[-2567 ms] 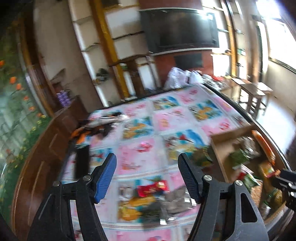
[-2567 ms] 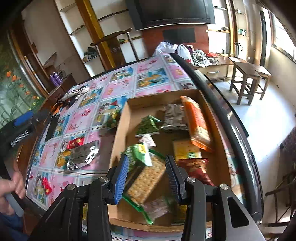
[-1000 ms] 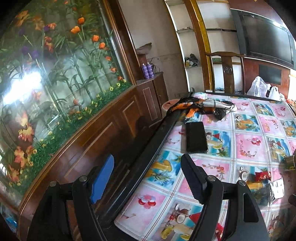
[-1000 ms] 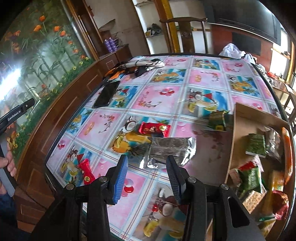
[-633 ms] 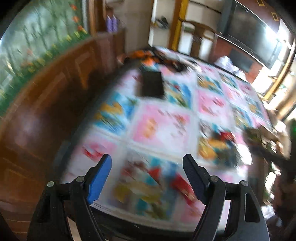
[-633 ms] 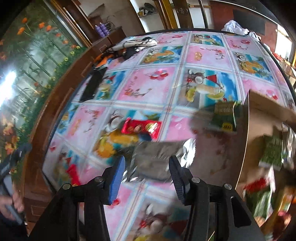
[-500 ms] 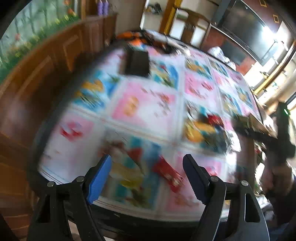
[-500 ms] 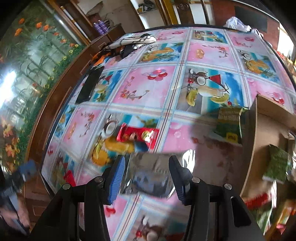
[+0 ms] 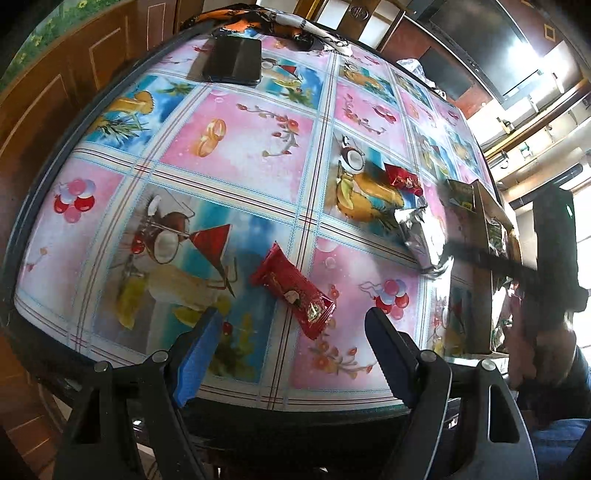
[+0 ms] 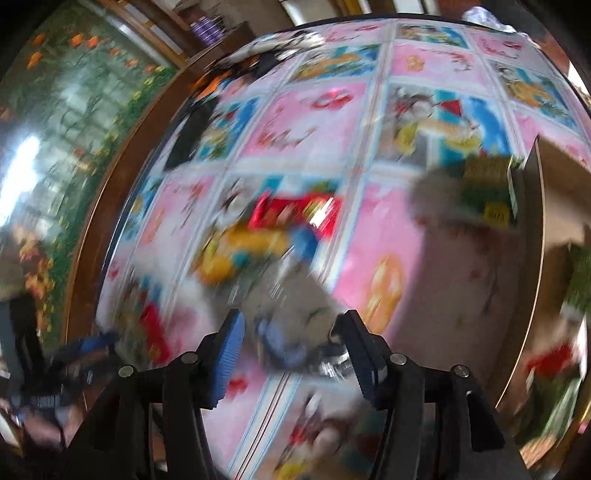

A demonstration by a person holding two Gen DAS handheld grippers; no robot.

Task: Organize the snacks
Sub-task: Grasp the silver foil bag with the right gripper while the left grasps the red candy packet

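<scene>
A long red snack packet (image 9: pixel 293 291) lies on the patterned tablecloth (image 9: pixel 236 147) just ahead of my open, empty left gripper (image 9: pixel 291 354). Farther right lie a silver foil packet (image 9: pixel 421 236), a smaller red packet (image 9: pixel 402 179) and a green packet (image 9: pixel 460 194) beside the cardboard box (image 9: pixel 484 266) of snacks. The right wrist view is blurred: my open right gripper (image 10: pixel 291 350) hangs low over the silver packet (image 10: pixel 291 314), with the red packet (image 10: pixel 295 214) and green packet (image 10: pixel 487 188) beyond. I cannot tell if the fingers touch the foil.
A black phone or case (image 9: pixel 234 61) and a pile of cloth and cables (image 9: pixel 273 22) lie at the table's far end. The table's dark rim (image 9: pixel 44 177) runs along the left, with wooden cabinets (image 9: pixel 66 62) beyond it. The other handset and hand (image 9: pixel 554 280) stand right.
My left gripper swung from the cabinet side round to face the table, over the long red packet. My right gripper left the box and dropped low over the silver packet; its view is blurred.
</scene>
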